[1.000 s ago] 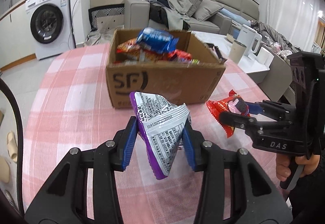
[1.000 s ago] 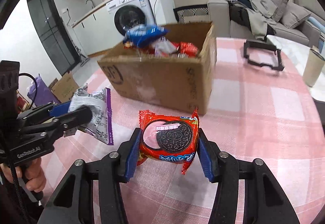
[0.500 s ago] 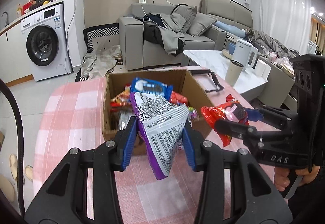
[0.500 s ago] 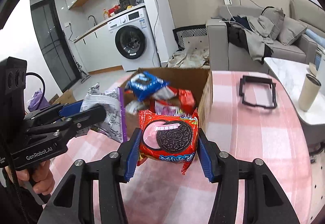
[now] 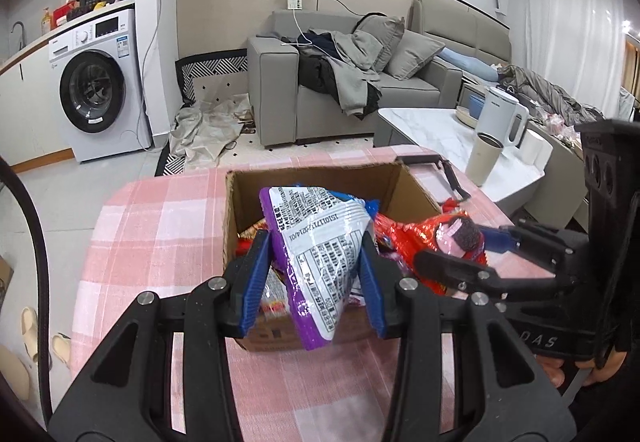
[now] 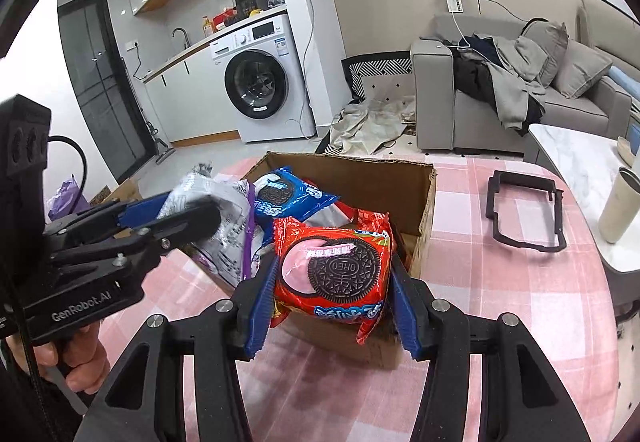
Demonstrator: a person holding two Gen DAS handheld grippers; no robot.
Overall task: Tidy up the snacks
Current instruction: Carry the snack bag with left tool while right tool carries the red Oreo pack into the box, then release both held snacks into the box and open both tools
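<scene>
The left gripper [image 5: 316, 282] is clamped on a purple-edged silver snack bag [image 5: 316, 258]; the right gripper [image 6: 334, 308] is clamped on a red Oreo pack [image 6: 334, 272]. Both packs hang over the near edge of the open cardboard box [image 6: 384, 181], side by side. Ahead of the 2 grippers, a blue Oreo pack [image 6: 280, 195] lies inside the box on the pink checked tablecloth [image 6: 500, 302].

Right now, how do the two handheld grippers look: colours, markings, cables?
Both are matte black plastic with blue finger pads and silver bolts. The left gripper reads "GenRobot.AI" and trails a black cable. The right gripper shows "DAS" lettering. Bare fingers hold each handle.
</scene>
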